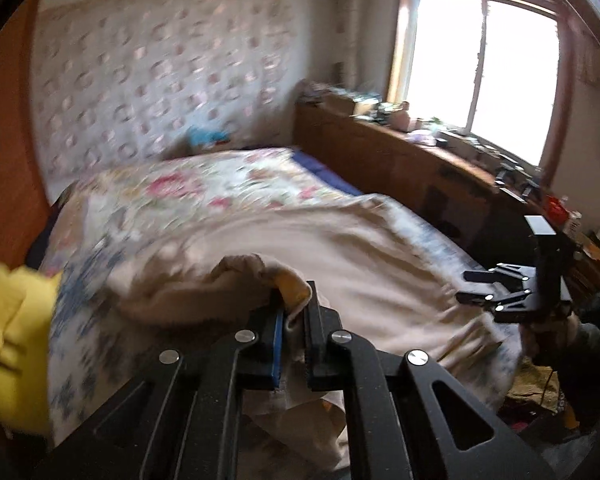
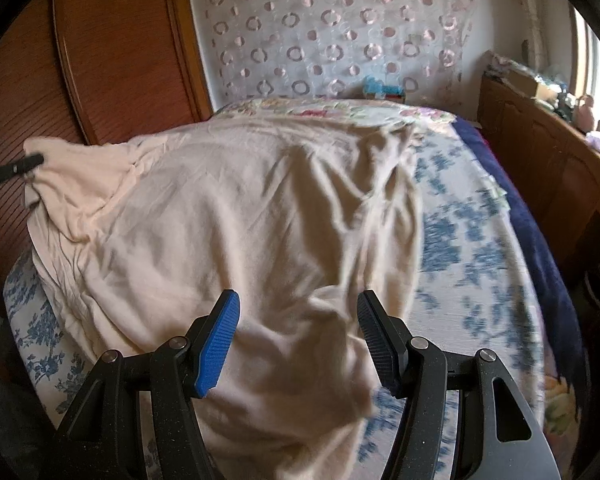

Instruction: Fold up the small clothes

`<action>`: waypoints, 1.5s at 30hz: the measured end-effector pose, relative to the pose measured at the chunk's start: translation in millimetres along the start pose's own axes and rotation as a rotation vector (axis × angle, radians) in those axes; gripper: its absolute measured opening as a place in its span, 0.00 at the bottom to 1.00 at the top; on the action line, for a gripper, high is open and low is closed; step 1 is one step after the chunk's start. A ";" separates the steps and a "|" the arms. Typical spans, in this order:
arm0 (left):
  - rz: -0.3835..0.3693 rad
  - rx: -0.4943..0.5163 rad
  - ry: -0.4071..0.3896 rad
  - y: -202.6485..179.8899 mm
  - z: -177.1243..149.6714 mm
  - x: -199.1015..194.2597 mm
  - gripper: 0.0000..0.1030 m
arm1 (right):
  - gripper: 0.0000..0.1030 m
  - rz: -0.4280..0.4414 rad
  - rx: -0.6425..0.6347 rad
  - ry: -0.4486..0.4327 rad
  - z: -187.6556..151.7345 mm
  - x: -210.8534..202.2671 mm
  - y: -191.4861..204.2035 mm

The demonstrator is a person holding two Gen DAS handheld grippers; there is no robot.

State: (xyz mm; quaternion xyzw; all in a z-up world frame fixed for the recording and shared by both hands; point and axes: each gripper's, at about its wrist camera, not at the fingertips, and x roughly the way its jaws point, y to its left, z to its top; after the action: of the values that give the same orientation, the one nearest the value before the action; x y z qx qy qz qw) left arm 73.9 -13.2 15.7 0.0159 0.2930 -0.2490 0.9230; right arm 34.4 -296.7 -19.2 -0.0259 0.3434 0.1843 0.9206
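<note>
The left claw (image 1: 294,312) pinches a corner of the pale beige cotton garment (image 2: 240,216), which lies lengthwise along the floral-sheeted bed (image 2: 480,248); the right claw (image 2: 298,340) gapes open above it.

1. Left gripper (image 1: 294,320): jaws nearly closed, pinching a fold of the beige garment (image 1: 340,256).
2. Right gripper (image 2: 298,340): jaws spread wide, holding nothing, poised over the garment.

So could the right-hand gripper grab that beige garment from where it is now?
Probably yes. The right gripper is open just above the beige garment, with nothing between them. The left gripper already pinches another part of it.
</note>
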 end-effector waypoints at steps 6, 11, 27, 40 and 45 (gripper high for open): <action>-0.113 0.099 0.000 -61.4 30.5 29.8 0.08 | 0.61 -0.051 0.022 -0.070 2.0 -41.7 -19.2; -0.184 0.162 0.036 -103.1 37.7 42.5 0.08 | 0.61 -0.078 0.046 -0.110 -0.7 -65.3 -33.8; -0.044 0.058 -0.016 -54.5 19.8 26.0 0.76 | 0.61 -0.038 0.030 -0.086 9.5 -44.4 -26.8; 0.210 -0.103 -0.051 46.1 -27.6 -11.0 0.76 | 0.61 0.078 -0.150 -0.051 68.8 18.2 32.6; 0.246 -0.127 -0.056 64.5 -36.6 -20.5 0.76 | 0.61 0.160 -0.233 -0.005 92.9 54.8 70.7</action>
State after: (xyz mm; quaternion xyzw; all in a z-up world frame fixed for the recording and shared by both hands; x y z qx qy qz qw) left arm 70.2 59.0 -10.9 -0.0136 0.2781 -0.1151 0.9535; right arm 105.2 -197.1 22.1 -0.1046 0.3186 0.2957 0.8945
